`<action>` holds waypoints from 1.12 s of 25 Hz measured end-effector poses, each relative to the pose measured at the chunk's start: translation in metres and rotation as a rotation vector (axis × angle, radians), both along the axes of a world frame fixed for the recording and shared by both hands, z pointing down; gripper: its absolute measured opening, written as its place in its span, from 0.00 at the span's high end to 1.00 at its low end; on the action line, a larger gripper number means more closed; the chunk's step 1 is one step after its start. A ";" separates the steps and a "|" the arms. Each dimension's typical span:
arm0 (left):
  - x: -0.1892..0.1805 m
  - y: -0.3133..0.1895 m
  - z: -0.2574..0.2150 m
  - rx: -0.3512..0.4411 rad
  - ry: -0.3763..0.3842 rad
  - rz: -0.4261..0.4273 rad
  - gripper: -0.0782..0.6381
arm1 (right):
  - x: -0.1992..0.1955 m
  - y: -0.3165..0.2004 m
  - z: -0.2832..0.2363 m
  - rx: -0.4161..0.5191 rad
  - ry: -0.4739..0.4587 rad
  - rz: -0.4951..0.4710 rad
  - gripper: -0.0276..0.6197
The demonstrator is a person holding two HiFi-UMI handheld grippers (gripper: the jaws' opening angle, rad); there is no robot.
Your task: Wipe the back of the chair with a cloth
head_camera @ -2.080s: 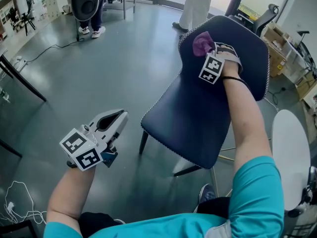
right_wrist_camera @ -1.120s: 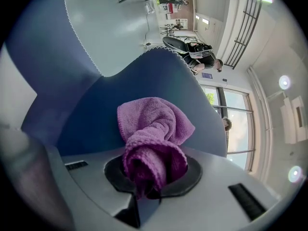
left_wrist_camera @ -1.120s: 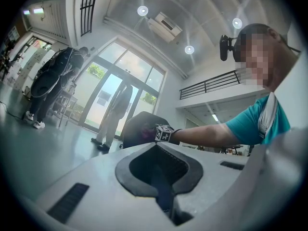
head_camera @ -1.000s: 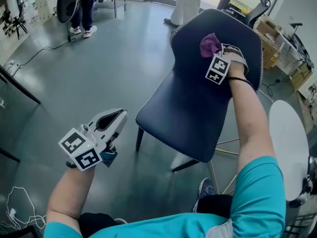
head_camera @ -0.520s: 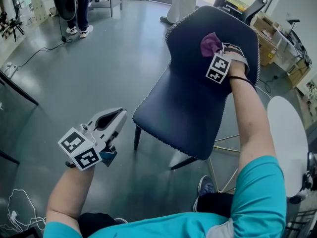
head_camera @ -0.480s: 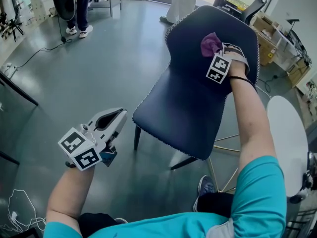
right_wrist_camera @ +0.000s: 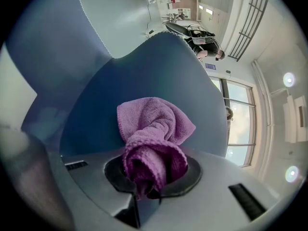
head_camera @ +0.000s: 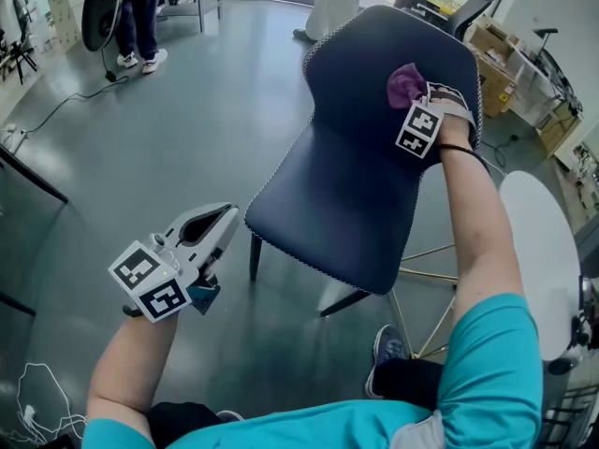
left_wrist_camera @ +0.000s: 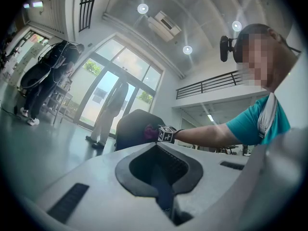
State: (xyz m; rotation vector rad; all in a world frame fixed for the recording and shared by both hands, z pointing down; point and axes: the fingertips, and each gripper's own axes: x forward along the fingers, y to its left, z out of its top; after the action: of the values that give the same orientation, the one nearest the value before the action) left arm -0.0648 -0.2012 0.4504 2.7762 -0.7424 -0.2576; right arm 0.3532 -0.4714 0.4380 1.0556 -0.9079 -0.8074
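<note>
While left tool (head_camera: pixel 223 217) sits closed, right tool (head_camera: pixel 418 93) pinches cloth (head_camera: pixel 403 81) lengthwise toward the chair back (head_camera: pixel 360 54).

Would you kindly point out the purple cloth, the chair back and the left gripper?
purple cloth (right_wrist_camera: pixel 154 124): right gripper view, its bunched middle.
chair back (head_camera: pixel 374 50): head view, bare upholstery left of the cloth.
left gripper (head_camera: pixel 226 220): head view, between its fingertips.

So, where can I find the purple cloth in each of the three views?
Head view: the purple cloth is upper right, on the chair back.
Left gripper view: small, near the centre, against the chair back.
Right gripper view: centre, clamped in the right tongs.
Shared landmark: the dark blue chair back.
</note>
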 end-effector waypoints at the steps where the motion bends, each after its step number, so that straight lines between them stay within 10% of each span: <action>1: 0.000 0.001 0.000 0.000 0.000 0.002 0.89 | 0.003 0.002 0.000 -0.001 0.002 0.006 0.87; 28: -0.005 0.018 0.004 0.004 0.019 0.018 0.89 | 0.065 0.062 0.009 -0.061 0.095 0.106 0.87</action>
State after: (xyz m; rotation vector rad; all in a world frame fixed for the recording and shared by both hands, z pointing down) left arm -0.0694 -0.1831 0.4542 2.7793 -0.7124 -0.2818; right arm 0.4177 -0.4092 0.4475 0.9953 -0.7846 -0.7314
